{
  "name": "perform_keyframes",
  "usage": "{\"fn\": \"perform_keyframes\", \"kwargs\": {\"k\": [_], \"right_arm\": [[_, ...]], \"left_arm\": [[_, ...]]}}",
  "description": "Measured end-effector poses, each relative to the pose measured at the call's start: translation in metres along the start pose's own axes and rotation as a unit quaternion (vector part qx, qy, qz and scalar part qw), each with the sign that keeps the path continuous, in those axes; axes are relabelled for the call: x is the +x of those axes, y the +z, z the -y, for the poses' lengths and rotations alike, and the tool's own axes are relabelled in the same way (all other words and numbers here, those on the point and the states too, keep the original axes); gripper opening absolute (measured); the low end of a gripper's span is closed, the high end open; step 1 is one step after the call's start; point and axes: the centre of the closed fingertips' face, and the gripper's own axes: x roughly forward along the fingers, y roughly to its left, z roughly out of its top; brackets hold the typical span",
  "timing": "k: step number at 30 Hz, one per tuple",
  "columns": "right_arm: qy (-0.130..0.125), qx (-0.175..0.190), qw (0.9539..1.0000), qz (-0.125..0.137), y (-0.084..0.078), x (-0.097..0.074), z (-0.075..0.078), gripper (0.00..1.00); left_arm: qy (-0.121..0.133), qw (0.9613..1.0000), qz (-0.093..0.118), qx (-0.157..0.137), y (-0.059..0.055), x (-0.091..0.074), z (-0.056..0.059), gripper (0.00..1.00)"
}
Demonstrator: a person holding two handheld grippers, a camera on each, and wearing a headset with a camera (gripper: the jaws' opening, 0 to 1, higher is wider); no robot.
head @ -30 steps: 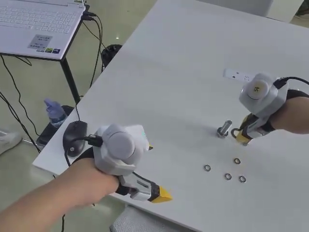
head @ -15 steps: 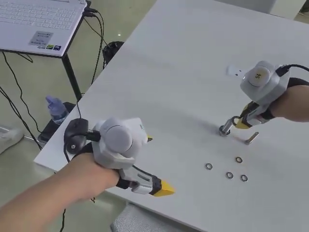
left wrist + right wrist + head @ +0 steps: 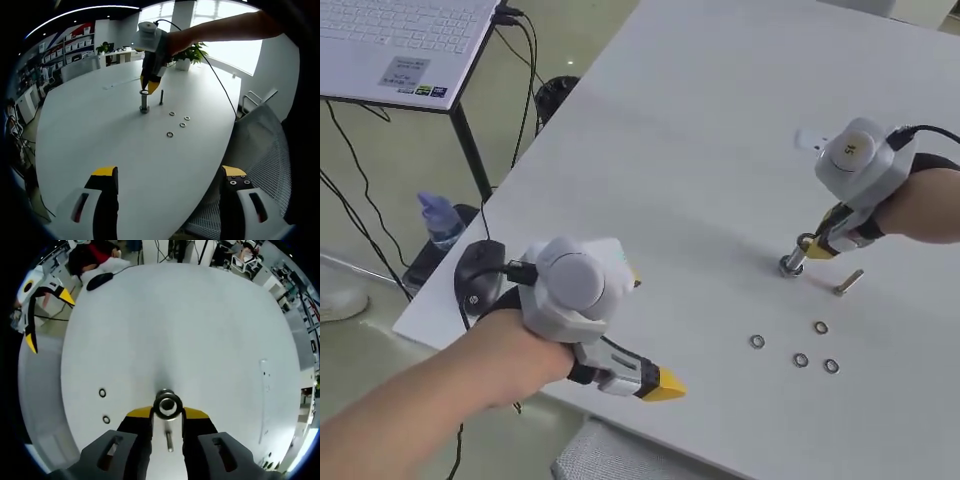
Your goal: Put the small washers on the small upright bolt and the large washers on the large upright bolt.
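The bench (image 3: 700, 130) carries everything, and by my reading the task is at an early stage. The left hand-held gripper (image 3: 169, 172) hangs over the near edge, well apart from the parts, its jaws spread wide with nothing between them. The right hand-held gripper (image 3: 816, 247) is clamped on a large washer, holding it right at the top of the large bolt (image 3: 789, 263). That bolt stands upright toward the bench's right side. The small bolt (image 3: 848, 282) stands just beside it, bare as far as I can tell. In the right gripper view the large washer (image 3: 167, 404) sits ringed over the bolt's tip, so that placement looks under way, not finished. Four small washers (image 3: 757, 341) lie loose on the bench, near the bolts on the person's side, and none is on the small bolt. What is left, I judge, is to let this washer down onto the large bolt, then place all four small ones.

It is hard to tell whether the washer is already over the thread or only at its tip, because the jaws cover the contact. The wider base of the large bolt could be its head or washers already stacked; it is too small to tell. The small bolt looks slanted in the head view but upright in the left gripper view. Whether more large washers remain I cannot tell.
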Motion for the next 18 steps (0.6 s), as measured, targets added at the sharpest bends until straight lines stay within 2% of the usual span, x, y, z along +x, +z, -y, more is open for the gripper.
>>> {"fn": "perform_keyframes", "kwargs": {"k": [18], "right_arm": [[0.012,-0.002,0.9998,-0.014,-0.003,0.027,-0.001,0.22]], "left_arm": [[-0.002,0.9999,-0.009,-0.011,-0.011,-0.002,-0.001,0.81]]}}
